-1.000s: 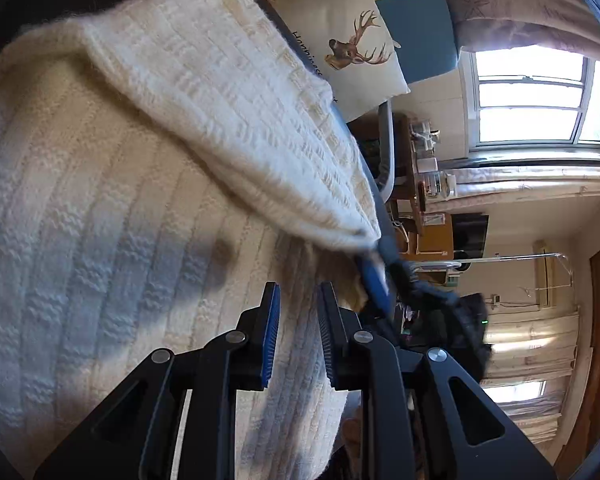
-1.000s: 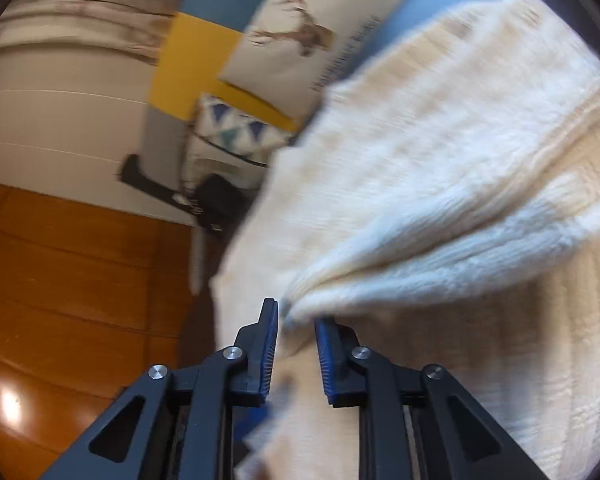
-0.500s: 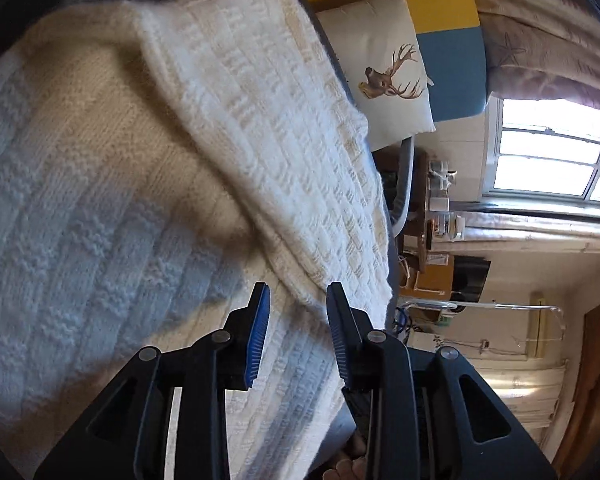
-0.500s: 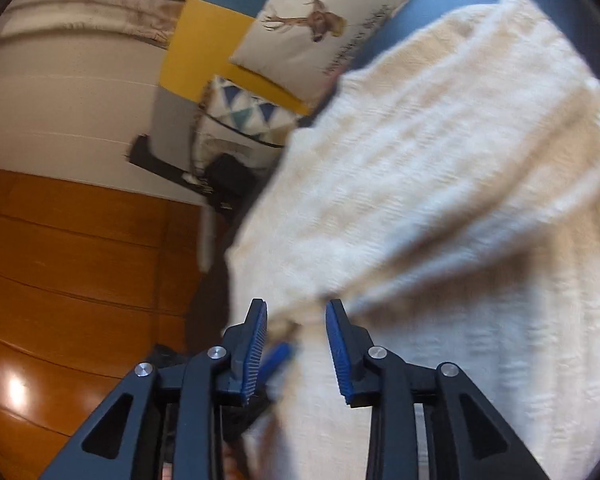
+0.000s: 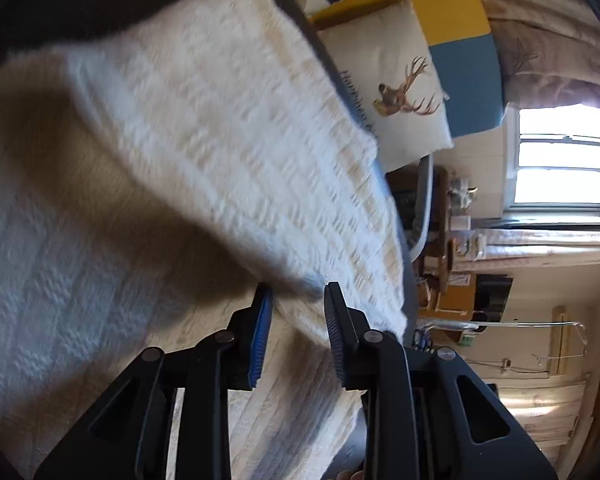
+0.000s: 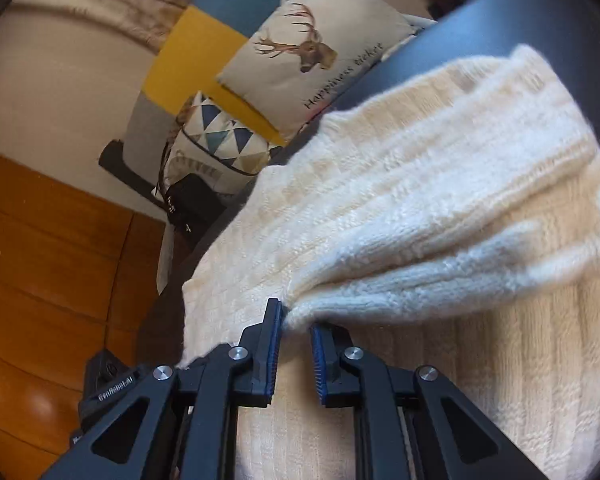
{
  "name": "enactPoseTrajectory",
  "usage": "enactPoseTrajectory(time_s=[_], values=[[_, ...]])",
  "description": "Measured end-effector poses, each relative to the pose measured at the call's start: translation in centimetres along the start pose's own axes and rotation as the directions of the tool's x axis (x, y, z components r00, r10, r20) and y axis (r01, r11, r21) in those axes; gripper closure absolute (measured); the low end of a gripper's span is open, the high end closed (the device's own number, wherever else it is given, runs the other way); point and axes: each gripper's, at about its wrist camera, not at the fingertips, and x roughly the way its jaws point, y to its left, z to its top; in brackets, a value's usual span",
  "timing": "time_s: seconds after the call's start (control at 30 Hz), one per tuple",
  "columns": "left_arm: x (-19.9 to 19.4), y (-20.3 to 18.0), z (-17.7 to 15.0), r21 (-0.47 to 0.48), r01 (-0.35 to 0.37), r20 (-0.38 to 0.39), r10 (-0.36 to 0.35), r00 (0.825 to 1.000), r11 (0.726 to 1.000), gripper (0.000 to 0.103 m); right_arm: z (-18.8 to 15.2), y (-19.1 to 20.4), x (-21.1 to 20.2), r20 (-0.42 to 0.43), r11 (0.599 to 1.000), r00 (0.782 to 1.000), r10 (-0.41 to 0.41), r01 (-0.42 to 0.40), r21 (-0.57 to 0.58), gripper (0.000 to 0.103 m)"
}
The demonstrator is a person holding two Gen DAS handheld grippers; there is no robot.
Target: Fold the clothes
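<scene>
A cream knitted sweater (image 5: 100,264) lies spread on a dark surface, with one part of it folded over and raised above the rest. In the left wrist view the edge of that folded part (image 5: 228,128) runs down between the tips of my left gripper (image 5: 298,300), whose jaws are closing on it. In the right wrist view the same fold (image 6: 440,208) bunches to a point between the blue pads of my right gripper (image 6: 296,318), whose jaws are closing and pinch it. The sweater's flat body (image 6: 480,380) lies under both grippers.
A deer-print cushion (image 6: 312,52) and a triangle-patterned cushion (image 6: 216,144) lean on a yellow, blue and grey backrest (image 6: 188,52) beyond the dark surface (image 6: 460,28). Orange wooden floor (image 6: 40,260) lies to the left. A bright window (image 5: 564,160) and cluttered shelves (image 5: 452,248) stand at the right.
Both grippers' jaws widened, then narrowed again around the folded edge. The left gripper slid along the fold, so the cushions and window moved in its view. The right gripper pinches the fold again.
</scene>
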Motion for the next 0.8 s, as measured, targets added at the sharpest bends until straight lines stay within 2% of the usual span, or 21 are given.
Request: enactPoseTrajectory(time_s=[0.13,0.23,0.3,0.33,0.37,0.5,0.6,0.8], values=[[-1.1,-0.2,0.5,0.05,-0.014,0.034,0.012,0.999,0.999,0.079,-0.5,-0.5,0.1,-0.019,1.0,1.0,-0.019,0.019,-0.008,0.09],[-1.8,1.4,0.7,0.03,0.004,-0.015,-0.004,1.0,1.0,0.078,-1.6,-1.1,1.1,-0.067,0.997,0.995,-0.071,0.07,-0.017,0.088],[-3.0,3.1,0.9,0.004,0.001,-0.021,-0.001,1.0,1.0,0.075,-2.3,-1.9,1.3,-0.103,0.999,0.993,-0.055,0.055,-0.004,0.085],[-3.7,3.8,1.0,-0.005,-0.002,-0.002,0.002,1.0,1.0,0.075,-2.6,-2.1,1.0,-0.112,0.999,0.993,-0.042,0.044,0.009,0.078],[-4.5,4.4,1.1,-0.013,-0.006,0.018,0.006,1.0,1.0,0.075,-2.9,-2.2,0.6,-0.113,1.0,0.993,-0.029,0.03,0.007,0.076],[-7.5,6.9,2.6,-0.076,-0.014,0.09,0.021,0.996,0.997,0.075,-3.7,-2.1,-1.0,-0.103,1.0,0.995,0.018,-0.019,-0.006,0.075],[-8.9,8.4,3.6,-0.171,0.04,0.11,-0.021,0.994,0.985,0.073,-3.7,-2.0,-1.8,-0.087,0.999,0.995,0.054,-0.054,0.001,0.075],[-8.6,8.1,3.8,-0.227,0.082,0.115,-0.056,0.992,0.97,0.073,-3.4,-2.9,-2.3,-0.056,0.996,0.996,0.071,-0.068,0.055,0.075]])
